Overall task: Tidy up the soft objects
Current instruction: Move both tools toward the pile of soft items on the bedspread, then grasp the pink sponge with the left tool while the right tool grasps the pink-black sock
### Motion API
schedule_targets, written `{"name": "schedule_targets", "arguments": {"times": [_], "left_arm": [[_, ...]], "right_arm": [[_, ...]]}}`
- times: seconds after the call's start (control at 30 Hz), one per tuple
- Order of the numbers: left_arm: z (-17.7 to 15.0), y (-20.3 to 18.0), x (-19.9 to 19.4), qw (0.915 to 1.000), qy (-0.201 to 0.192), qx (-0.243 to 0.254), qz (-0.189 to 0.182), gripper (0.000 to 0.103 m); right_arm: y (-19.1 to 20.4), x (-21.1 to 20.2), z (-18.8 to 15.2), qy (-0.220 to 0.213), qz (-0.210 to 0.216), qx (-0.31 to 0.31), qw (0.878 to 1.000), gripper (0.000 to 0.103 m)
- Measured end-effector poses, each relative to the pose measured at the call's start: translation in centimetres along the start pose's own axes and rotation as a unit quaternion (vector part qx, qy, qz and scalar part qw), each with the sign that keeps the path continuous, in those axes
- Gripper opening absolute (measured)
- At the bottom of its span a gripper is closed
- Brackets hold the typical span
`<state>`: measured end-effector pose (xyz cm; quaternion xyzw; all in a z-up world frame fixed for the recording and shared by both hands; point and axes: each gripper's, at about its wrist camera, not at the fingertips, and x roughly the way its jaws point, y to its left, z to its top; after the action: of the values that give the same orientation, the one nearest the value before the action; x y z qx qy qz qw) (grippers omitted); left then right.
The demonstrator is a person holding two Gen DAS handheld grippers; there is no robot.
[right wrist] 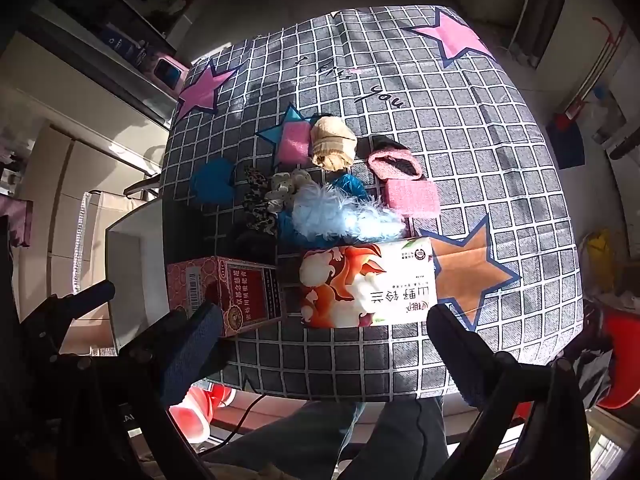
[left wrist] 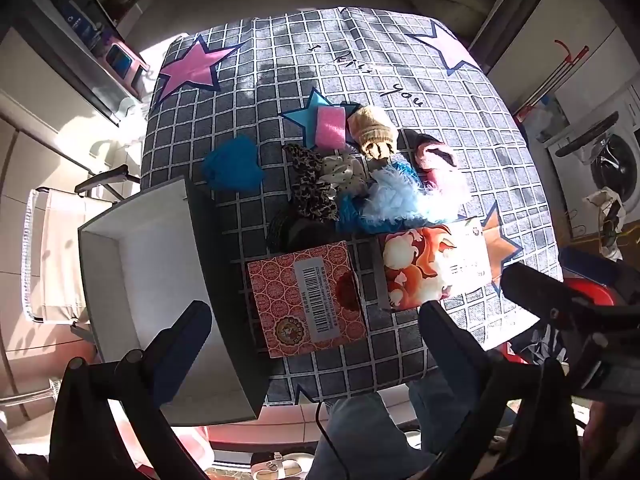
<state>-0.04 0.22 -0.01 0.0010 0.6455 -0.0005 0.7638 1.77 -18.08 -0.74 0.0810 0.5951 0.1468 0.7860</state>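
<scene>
Both of my grippers hang above the near edge with jaws spread wide and nothing held: the left gripper [left wrist: 316, 322] over the red box, the right gripper [right wrist: 324, 322] just below the tissue pack.

From the left wrist view, the checked cloth [left wrist: 460, 128] fills most of the picture. My empty white bin [left wrist: 132, 248] sits at 9 o'clock, hanging over the table's edge. At 6 o'clock lies the red box [left wrist: 306, 300], and beside it toward 4 o'clock the tissue pack [left wrist: 434, 266].

The soft things lie heaped at centre, just beyond the two boxes. A pale blue fluffy piece [left wrist: 394, 196] sits at the middle, the pink knit [left wrist: 436, 156] at 2 o'clock of it, touching. The leopard scrunchie [left wrist: 310, 184] lies to its 9 o'clock, the blue pad [left wrist: 232, 164] farther out alone. A beige sock [left wrist: 374, 132] and pink sponge [left wrist: 331, 127] lie side by side at 12 o'clock, the dotted scrunchie [left wrist: 345, 168] just below them.
</scene>
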Motion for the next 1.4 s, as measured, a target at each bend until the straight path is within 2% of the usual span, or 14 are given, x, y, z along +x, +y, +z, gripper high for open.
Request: {"name": "schedule_targets", "arguments": {"times": [0.27,0.5,0.63,0.87,1.03,1.17,1.3,1.4], "left_arm": [[-0.6,0.8,0.1,0.9999,0.009,-0.004,0.006,0.103],[-0.4,0.7,1.0,0.9998,0.010,0.017,0.010,0.103],[0.6,1.0,1.5,0.9999,0.010,0.011,0.006,0.103],[4.7,1.9,2.2,0.9998,0.002,-0.017,0.012,0.103],[8.8,4.2,3.9,0.9981,0.000,-0.048,0.038,0.103],[10.9,6.3,6.9,0.9939,0.044,-0.083,0.056,0.103],[12.8,4.9,9.3,0.9945,0.056,-0.067,0.057,0.103],[14.7,2.9,11.7,0.9953,0.069,-0.051,0.044,0.103]], "right_arm": [[0.8,0.3,-0.1,-0.003,0.006,-0.004,1.000,0.103],[-0.8,1.0,-1.0,0.000,0.012,0.037,0.999,0.103],[-1.9,1.6,-0.9,0.007,0.003,0.053,0.999,0.103],[-5.0,2.4,0.9,0.020,-0.014,0.066,0.998,0.103],[-7.3,3.8,4.0,0.030,-0.027,0.060,0.997,0.103],[-8.7,5.6,6.3,0.043,-0.025,0.055,0.997,0.103],[-9.8,8.3,8.2,0.064,-0.029,0.049,0.996,0.103],[-10.1,10.2,9.3,0.075,-0.033,0.040,0.996,0.103]]}}
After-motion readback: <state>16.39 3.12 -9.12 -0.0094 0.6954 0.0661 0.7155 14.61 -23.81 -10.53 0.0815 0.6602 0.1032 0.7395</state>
